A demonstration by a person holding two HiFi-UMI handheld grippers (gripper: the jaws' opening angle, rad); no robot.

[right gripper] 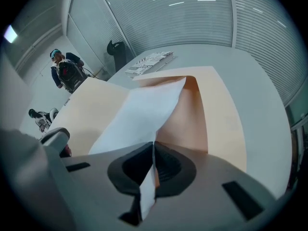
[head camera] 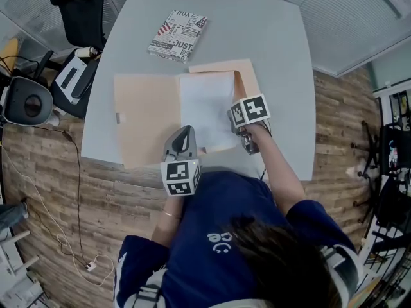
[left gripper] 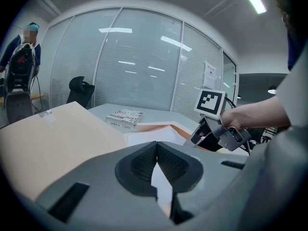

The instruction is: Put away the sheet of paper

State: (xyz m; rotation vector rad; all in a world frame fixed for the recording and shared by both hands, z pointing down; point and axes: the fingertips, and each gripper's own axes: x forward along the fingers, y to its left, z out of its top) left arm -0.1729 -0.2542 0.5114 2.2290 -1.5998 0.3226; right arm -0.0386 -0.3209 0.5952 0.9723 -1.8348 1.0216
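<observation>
A: Grey worktop (head camera: 282, 56). The folder (head camera: 144, 114) lies open, with the sheet (head camera: 205, 104) on its 3 o'clock leaf.
B: Claws?
A: Right claw (right gripper: 153, 150) pinches the sheet's 4 o'clock edge — paper bows up. Left claw (left gripper: 156, 146) is pressed together near the 7 o'clock corner.
B: Handling?
A: Likely light and limp, creases easily — hold it by the edges.

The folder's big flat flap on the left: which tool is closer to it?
Left. The left tool is at that flap's inner edge, by the sheet of paper. The right tool is across the sheet, pinching its other side.
</observation>
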